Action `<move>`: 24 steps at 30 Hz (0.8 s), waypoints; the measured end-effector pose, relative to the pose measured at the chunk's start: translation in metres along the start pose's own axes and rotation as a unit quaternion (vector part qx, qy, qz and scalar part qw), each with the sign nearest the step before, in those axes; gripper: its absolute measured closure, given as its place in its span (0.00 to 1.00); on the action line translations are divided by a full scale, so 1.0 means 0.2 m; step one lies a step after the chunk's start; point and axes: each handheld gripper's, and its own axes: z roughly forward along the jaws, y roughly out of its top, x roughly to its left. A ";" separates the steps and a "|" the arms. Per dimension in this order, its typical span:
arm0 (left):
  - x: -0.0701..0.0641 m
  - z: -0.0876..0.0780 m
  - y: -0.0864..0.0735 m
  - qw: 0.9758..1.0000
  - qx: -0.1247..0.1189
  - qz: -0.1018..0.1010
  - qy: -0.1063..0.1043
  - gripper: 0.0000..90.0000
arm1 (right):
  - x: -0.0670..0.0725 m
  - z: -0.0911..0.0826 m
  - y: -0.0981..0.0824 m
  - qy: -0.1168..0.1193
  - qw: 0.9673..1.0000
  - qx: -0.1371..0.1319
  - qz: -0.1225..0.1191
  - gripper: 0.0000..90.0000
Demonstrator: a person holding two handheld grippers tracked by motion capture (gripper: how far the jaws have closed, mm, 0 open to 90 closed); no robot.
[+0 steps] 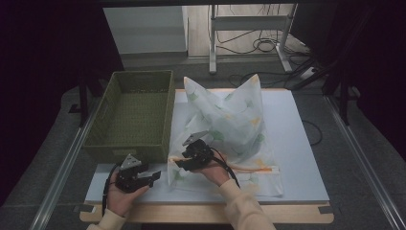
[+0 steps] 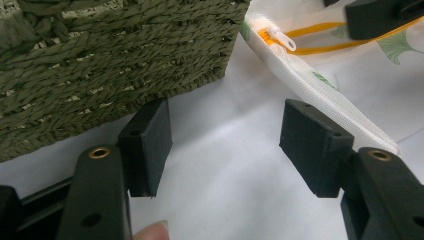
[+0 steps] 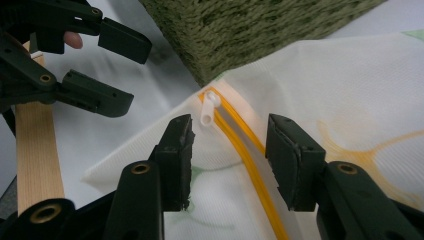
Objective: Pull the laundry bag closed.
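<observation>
While the white leaf-printed fabric bag [image 1: 230,129] lies on the white bench [image 1: 306,158] beside the green woven basket [image 1: 134,115], the right tongs [image 3: 227,150] straddle its orange zipper [image 3: 245,155], apart, just short of the white pull tab [image 3: 208,107]. The left tongs [image 2: 225,145] stand apart and empty near the bag's corner. Judged next: pinch the tab squarely.

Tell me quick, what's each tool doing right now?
Left tool: open, holding nothing, beside the green basket.
Right tool: open, holding nothing, jaws either side of the bag's orange zipper, near the white zipper pull.
</observation>
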 end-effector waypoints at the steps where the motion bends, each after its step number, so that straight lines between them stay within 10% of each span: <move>1: 0.00 0.00 0.00 1.000 0.000 0.000 0.000 0.41 | 0.00 0.01 0.00 0.001 1.000 0.002 -0.001 0.60; 24: 0.00 -0.01 -0.01 1.000 -0.001 0.000 0.002 0.41 | 0.03 0.19 0.06 -0.001 0.999 0.032 -0.006 0.70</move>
